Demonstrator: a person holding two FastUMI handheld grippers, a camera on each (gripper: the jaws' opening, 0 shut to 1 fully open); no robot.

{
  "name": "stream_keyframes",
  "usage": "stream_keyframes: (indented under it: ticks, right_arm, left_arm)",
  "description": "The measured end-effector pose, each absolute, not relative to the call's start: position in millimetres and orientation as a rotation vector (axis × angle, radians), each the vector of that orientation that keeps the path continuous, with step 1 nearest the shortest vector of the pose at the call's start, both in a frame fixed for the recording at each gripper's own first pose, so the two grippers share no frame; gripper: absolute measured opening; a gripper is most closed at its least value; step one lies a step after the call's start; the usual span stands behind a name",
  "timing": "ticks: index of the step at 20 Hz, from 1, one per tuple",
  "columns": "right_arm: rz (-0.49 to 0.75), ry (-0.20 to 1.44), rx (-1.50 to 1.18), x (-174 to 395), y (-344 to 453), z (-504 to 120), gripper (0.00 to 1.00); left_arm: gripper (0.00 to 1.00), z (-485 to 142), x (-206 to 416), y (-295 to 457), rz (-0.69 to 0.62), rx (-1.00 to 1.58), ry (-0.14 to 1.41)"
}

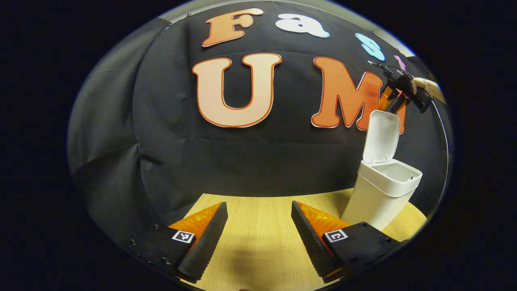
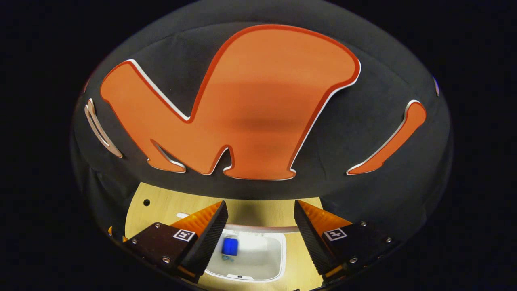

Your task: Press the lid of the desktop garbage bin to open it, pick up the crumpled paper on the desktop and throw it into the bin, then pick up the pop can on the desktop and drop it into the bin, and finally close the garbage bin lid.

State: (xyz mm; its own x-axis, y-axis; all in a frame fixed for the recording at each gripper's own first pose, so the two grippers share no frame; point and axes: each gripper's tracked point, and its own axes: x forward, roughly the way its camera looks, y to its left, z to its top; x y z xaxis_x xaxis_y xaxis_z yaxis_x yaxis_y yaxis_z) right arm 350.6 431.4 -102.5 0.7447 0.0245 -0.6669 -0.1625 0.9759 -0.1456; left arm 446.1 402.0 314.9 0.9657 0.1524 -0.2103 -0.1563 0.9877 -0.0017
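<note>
Wooden surface (image 1: 258,226), bin and both grippers in play.

Garbage bin (image 1: 381,198): white, upright, long axis vertical, standing at the right of the left gripper view. Lid (image 1: 381,137) hinged up at the back, mouth open upward.

Right gripper (image 2: 260,230): fingers spread wide, empty, directly above the bin mouth and looking down into it. It is the nearer of the two to the lid.

Left gripper (image 1: 258,228): fingers wide, empty, low over bare surface, well left of the bin.

Pop can (image 2: 230,246): blue, inside the bin; long axis unclear through blur.

Judgement: the lid remains to be closed.
</note>
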Motion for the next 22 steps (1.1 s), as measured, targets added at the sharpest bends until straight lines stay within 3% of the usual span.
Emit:
stream_keyframes:
  ticks: [22]
  right_arm:
    - [0.093,0.852,-0.244,235,401,-217,1.0]
  left_arm:
    - [1.0,321,405,400,0.126,-0.018,0.203]
